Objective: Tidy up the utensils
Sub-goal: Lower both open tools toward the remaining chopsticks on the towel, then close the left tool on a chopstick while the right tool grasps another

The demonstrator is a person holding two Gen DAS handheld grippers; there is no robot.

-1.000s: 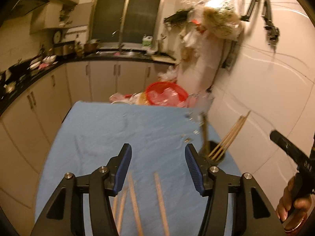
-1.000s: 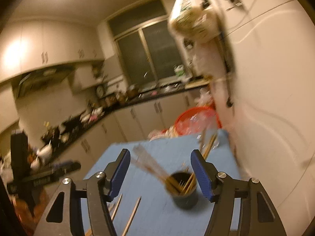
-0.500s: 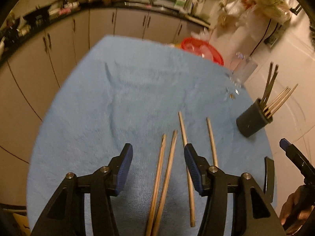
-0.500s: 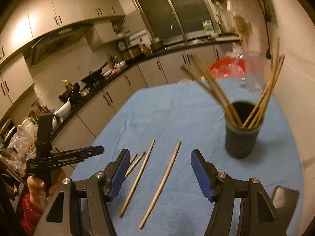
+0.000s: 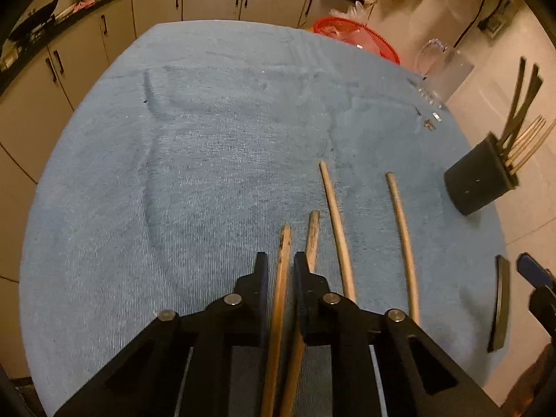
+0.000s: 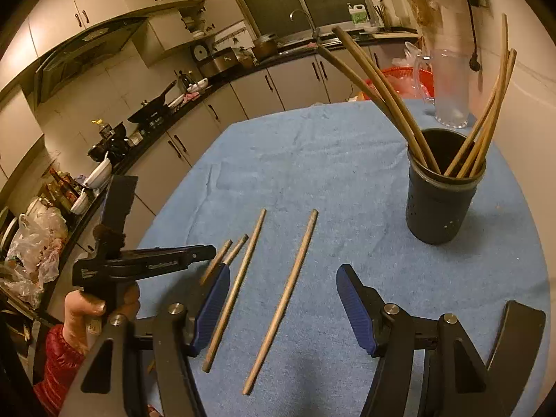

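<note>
- The left gripper (image 5: 280, 267), black with blue-lined fingers, is closing tight around one worn wooden chopstick (image 5: 282, 278) — the stick is running between the narrowed fingers, its frayed, darkened tip poking out just ahead of them.
- White lettering is showing along the side of the left gripper's body in the right wrist view, but it is too small and blurred to read.
- A second worn wooden chopstick (image 5: 312, 234) is lying just beside the gripped one, passing under the gripper's right finger (image 5: 302, 271); its tip is rough and grey.
- Two longer, smoother pale wooden chopsticks are lying loose on the blue towelling cloth (image 5: 194, 160) to the right — one (image 5: 335, 222) close by, the other (image 5: 403, 239) a little apart, roughly parallel.
- The right gripper (image 6: 283, 309) is hovering with its jaws spread wide and holding nothing; the loose chopsticks are lying on the cloth below and between its blue pads (image 6: 354, 309).
- A black cylindrical holder (image 6: 439, 201) with small holes in its wall is standing upright further off near the cloth's right edge, carrying several chopsticks — dark ones leaning left, pale ones leaning right.
- Beyond it a clear plastic jug (image 6: 450, 87) is standing, and a red plastic basket (image 5: 354, 36) is sitting past the table's far edge.
</note>
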